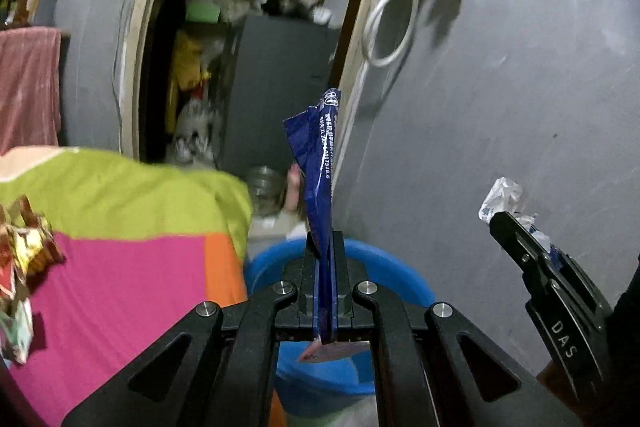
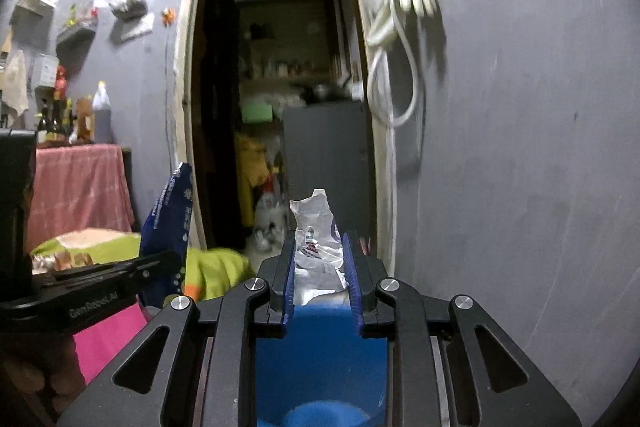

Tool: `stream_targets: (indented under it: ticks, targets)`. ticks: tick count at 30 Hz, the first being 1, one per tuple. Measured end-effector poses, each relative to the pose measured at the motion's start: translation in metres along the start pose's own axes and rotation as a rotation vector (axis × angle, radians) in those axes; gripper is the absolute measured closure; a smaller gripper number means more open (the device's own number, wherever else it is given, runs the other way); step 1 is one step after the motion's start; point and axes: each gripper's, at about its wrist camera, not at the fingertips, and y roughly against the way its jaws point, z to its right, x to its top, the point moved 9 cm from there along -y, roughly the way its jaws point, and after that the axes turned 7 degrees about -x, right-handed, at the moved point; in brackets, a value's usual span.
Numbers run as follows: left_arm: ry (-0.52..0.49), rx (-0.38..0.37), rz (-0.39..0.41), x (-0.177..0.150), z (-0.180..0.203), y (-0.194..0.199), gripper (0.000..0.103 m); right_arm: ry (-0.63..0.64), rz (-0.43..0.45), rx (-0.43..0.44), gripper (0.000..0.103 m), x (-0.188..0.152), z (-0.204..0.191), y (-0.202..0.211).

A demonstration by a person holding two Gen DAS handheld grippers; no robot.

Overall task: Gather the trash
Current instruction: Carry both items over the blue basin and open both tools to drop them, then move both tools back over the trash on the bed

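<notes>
Grey walls and an open doorway (image 2: 280,87) into a cluttered storeroom stood behind both tools, with a bed under a green, pink and orange cover (image 1: 132,259) at the left and some bright snack wrappers (image 1: 24,267) lying on it.

Just right of the bed, the left gripper (image 1: 325,267) was clamped on a blue foil wrapper (image 1: 316,155), which stood up flat and creased between the closed jaws, white print running along its edge. Below it sat a blue bucket (image 1: 392,275), presumably the bin.

Further right, the right gripper (image 2: 320,267) pinched a crumpled white wrapper (image 2: 318,247), its jaws held partly apart by the wad and its top poking above the fingertips.

Both pieces looked very light, thin and limp, probably slick on the foil side. A firm pinch near the middle seemed best, since an edge hold could let them slide out. Neither seemed fragile, so squeezing hard should do no harm.
</notes>
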Motion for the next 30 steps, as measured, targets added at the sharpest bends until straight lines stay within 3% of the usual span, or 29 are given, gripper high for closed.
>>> stream_targets:
  ticks: [6,14,17,23,25,27,30]
  targets:
    - [0.037,-0.006,-0.136,-0.021,-0.012,-0.034,0.101,-0.042,-0.115,0.013,0.082,-0.031,0.008,-0.022]
    - [0.06,0.002,-0.193,-0.028,-0.019,-0.042,0.099,-0.067,-0.196,0.019,0.078,-0.047,0.016,-0.035]
    - [0.079,-0.002,-0.205,-0.029,-0.019,-0.041,0.087,-0.072,-0.194,0.021,0.069,-0.045,0.017,-0.035]
    - [0.115,-0.007,-0.149,-0.014,-0.023,-0.013,0.083,-0.079,-0.165,0.008,0.069,-0.029,0.019,-0.029]
    - [0.122,-0.012,-0.111,-0.002,-0.024,0.001,0.076,-0.078,-0.135,0.003,0.067,-0.015,0.017,-0.021]
    - [0.123,-0.011,-0.052,0.013,-0.027,0.021,0.07,-0.075,-0.102,0.001,0.062,-0.001,0.014,-0.012]
    - [0.107,-0.002,0.02,0.034,-0.033,0.051,0.069,-0.065,-0.032,0.005,0.049,0.028,0.005,0.008]
